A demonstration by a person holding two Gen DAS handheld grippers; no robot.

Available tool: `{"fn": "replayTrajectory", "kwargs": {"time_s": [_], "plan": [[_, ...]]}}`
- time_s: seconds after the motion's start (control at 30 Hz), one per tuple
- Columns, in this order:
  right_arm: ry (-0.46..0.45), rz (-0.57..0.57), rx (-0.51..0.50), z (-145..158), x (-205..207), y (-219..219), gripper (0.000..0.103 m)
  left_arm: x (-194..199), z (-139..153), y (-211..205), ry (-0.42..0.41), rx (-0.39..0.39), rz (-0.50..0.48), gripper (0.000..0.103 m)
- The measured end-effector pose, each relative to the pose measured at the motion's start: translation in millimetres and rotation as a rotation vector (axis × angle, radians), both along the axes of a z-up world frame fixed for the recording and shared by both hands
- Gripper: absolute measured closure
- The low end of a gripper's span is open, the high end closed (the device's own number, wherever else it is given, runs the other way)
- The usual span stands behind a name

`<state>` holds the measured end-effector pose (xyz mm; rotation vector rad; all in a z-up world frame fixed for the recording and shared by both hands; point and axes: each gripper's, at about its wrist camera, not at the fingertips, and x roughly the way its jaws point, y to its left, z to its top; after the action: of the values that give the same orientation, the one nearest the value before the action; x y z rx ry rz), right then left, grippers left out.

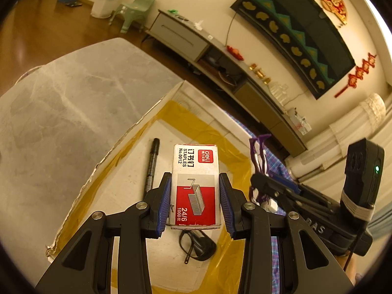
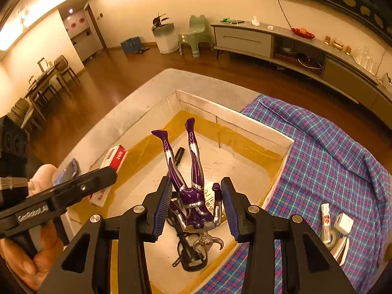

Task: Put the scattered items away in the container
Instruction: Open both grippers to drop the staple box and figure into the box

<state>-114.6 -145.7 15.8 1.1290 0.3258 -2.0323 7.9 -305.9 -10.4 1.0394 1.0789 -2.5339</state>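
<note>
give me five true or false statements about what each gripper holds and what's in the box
1. The left gripper holds a staples box. True.
2. The right gripper holds a black marker. False: it holds a purple and silver toy figure, legs up.
3. A black marker lies inside the cardboard box. True.
4. The cardboard box holds nothing. False: glasses and the marker lie in it.
5. The checked cloth is bare. False: small items, including a white cube, sit on it.
</note>
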Motion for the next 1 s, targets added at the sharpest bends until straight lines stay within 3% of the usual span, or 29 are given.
{"fn": "replayTrajectory", "kwargs": {"time_s": [0.2,0.6,0.77,1.0], "plan": [[0.014,0.011,0.069,-11,-13,-19,0.06,-3,-11,3,-0.088,-0.026,0.04,0.064],[0.052,0.013,0.216,-33,-34,-49,0.065,-4,-25,-1,-0.162,-0.005,0.074,0.063],[0.058,0.015,0.225,-36,-34,-52,0.065,-2,-27,-6,-0.175,0.009,0.098,0.054],[0.031,0.015,0.206,-39,-33,-47,0.065,-1,-26,-4,-0.168,0.01,0.089,0.052]]}}
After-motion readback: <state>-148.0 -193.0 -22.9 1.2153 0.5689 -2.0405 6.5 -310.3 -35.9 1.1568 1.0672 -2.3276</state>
